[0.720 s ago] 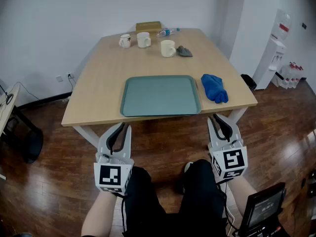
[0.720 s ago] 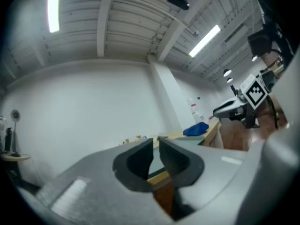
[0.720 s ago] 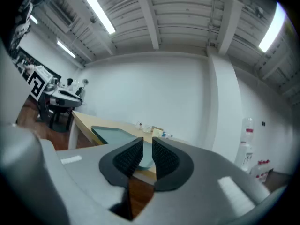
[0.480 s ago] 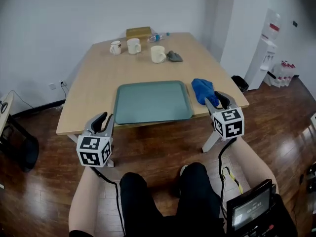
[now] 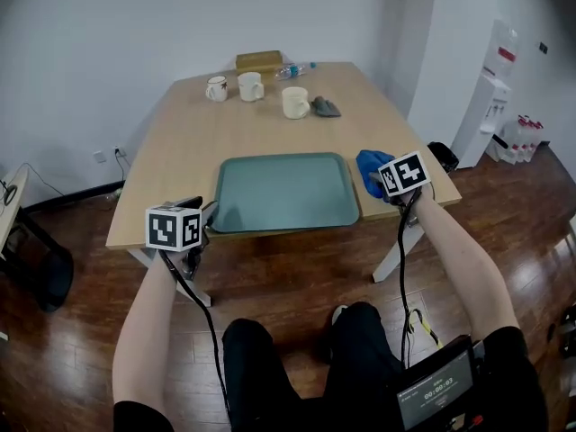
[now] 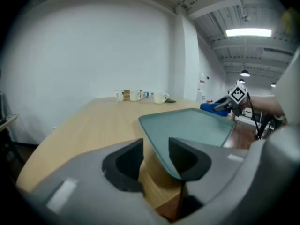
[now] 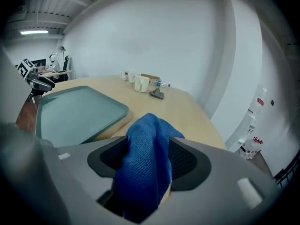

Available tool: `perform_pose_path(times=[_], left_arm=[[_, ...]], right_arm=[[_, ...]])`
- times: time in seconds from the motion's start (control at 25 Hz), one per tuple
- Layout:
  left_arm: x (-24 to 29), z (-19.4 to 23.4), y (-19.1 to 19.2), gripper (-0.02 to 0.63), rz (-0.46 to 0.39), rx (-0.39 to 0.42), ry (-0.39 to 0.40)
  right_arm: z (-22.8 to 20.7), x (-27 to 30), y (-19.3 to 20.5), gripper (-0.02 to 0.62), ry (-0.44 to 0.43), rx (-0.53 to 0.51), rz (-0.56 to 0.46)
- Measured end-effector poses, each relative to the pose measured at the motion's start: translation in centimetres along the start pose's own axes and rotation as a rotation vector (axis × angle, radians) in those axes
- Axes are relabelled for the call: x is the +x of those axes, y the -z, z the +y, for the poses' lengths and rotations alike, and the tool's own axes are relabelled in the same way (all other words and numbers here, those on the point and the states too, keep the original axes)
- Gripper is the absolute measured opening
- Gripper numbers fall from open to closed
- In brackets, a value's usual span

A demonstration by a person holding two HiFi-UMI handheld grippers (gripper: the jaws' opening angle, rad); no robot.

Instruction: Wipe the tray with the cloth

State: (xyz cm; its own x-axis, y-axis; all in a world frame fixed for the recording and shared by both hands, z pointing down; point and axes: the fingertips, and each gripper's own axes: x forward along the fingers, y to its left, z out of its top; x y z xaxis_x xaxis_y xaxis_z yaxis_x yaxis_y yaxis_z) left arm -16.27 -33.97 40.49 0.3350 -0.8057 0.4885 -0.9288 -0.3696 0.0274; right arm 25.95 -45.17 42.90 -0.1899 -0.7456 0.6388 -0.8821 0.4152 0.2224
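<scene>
Tray, teal, lies flat at the wooden surface's near edge, dark floor below. I read left gripper fingers spread; right gripper fingers spread around crumpled blue cloth beside it. White wall behind.

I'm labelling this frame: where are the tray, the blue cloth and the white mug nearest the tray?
tray (image 5: pixel 288 192), head view, bare floor.
blue cloth (image 7: pixel 143 158), right gripper view, middle fold.
white mug (image 5: pixel 294 104), head view, its side.

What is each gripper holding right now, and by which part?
Nothing yet: right gripper open around the blue cloth, left gripper open around a tray corner.
</scene>
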Motion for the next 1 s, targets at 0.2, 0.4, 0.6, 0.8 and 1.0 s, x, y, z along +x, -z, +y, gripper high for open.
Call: perform_pose_path(times=[0.2,0.4,0.6,0.8,1.0], left_arm=[[0.4,-1.1,1.1,0.172,0.049,0.012,0.074],[1.0,-1.4,2.1,0.126,0.124,0.085,0.072],[1.3,-1.4,2.5,0.057,0.164,0.132,0.045],[1.2,-1.4,2.5,0.054,0.156,0.134,0.024],[1.2,-2.0,2.5,0.052,0.147,0.137,0.035]], right_arm=[[0.7,0.3,0.0,0.137,-0.018,-0.053,0.003],[1.1,0.6,0.1,0.112,-0.015,-0.095,0.024],[1.8,-0.5,-3.2,0.107,-0.056,-0.053,-0.054],[5.1,0.7,-6.7,0.107,-0.044,-0.127,-0.027],[8.0,4.5,-7.5,0.106,0.034,-0.238,0.098]])
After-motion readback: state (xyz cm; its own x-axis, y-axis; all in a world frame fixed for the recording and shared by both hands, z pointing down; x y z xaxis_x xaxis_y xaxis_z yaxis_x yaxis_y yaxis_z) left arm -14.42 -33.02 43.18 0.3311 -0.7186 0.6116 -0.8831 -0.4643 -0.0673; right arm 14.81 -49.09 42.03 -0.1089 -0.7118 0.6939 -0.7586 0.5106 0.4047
